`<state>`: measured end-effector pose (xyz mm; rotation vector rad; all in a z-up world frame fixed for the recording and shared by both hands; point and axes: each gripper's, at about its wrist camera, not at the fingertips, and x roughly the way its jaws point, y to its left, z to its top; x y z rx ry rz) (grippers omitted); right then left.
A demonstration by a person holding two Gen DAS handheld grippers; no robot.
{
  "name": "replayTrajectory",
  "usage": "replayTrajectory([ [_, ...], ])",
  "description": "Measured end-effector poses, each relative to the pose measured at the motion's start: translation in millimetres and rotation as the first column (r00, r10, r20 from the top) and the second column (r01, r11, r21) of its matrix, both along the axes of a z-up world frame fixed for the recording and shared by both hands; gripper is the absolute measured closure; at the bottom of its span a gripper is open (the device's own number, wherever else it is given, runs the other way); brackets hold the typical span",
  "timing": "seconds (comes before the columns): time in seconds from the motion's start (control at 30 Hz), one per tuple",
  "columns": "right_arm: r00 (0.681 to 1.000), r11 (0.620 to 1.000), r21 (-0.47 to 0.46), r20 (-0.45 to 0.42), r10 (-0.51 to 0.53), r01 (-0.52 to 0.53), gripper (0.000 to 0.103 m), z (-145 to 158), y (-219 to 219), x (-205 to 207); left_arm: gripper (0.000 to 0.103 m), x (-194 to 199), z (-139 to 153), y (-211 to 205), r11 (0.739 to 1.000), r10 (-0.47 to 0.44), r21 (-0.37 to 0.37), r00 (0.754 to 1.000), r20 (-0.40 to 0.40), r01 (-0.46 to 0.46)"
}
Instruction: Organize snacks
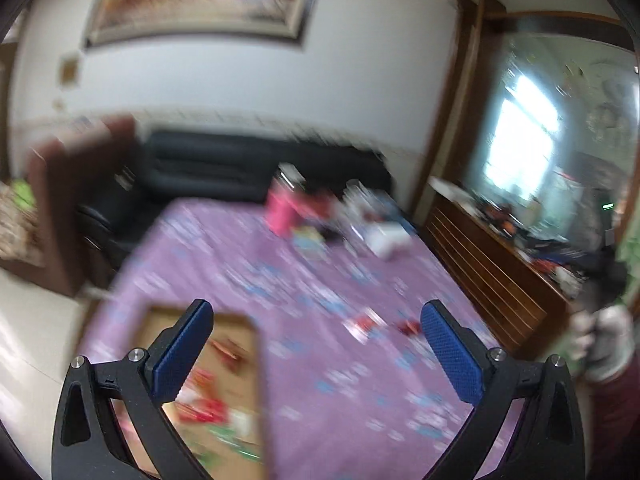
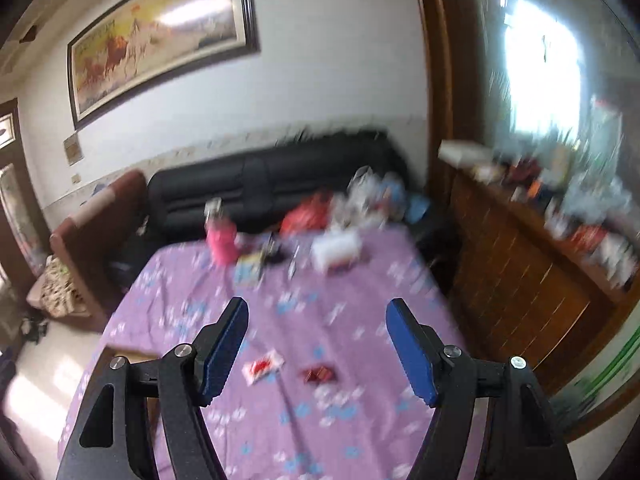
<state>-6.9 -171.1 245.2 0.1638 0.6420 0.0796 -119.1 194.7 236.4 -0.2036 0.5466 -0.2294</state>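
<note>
Both views blurred. Left gripper (image 1: 316, 316): jaws spread wide, nothing between them, above the purple floral tablecloth (image 1: 248, 264). Right gripper (image 2: 316, 316): jaws apart, empty. Two small snack packets, one white-and-red (image 2: 264, 366) and one dark red (image 2: 319, 374), lie just beside each other on the near cloth. A cardboard box (image 1: 240, 380) at near left holds more snacks. A pink container (image 2: 222, 242) stands far.

Home living room (sofa (image 2: 272, 188), framed painting (image 2: 160, 40))
</note>
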Motion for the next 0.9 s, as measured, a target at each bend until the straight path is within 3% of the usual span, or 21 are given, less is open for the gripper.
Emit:
replayTrajectory([
  [0.17, 0.997, 1.000, 0.004, -0.072, -0.003, 0.003, 0.028, -107.8, 10.7, 3.9, 0.000, 43.4, -102.5, -64.8, 0.998, -0.040, 0.042, 0.983, -0.182, 0.048],
  [0.27, 0.992, 1.000, -0.002, -0.128, -0.003, 0.002, 0.028, -150.7, 10.9, 8.8, 0.000, 68.5, -153.9, -93.2, 0.996, -0.066, 0.044, 0.957, -0.284, 0.082],
  [0.43, 0.976, 0.996, 0.084, -0.218, -0.004, 0.023, 0.028, -200.0, -1.6, 20.3, 0.000, 80.3, -210.6, -116.1, 0.994, -0.037, 0.079, 0.924, -0.382, 0.073],
  [0.6, 0.979, 0.997, 0.070, -0.203, -0.004, 0.019, 0.028, -218.8, -1.6, 21.3, 0.000, 94.9, -236.4, -108.2, 0.995, 0.027, 0.102, 0.901, -0.432, 0.019],
  [0.9, 0.984, 0.990, 0.131, -0.179, -0.023, 0.047, 0.028, -244.9, -8.2, 27.8, 0.000, 92.1, -238.2, -109.8, 0.982, 0.088, 0.189, 0.916, -0.392, -0.013],
])
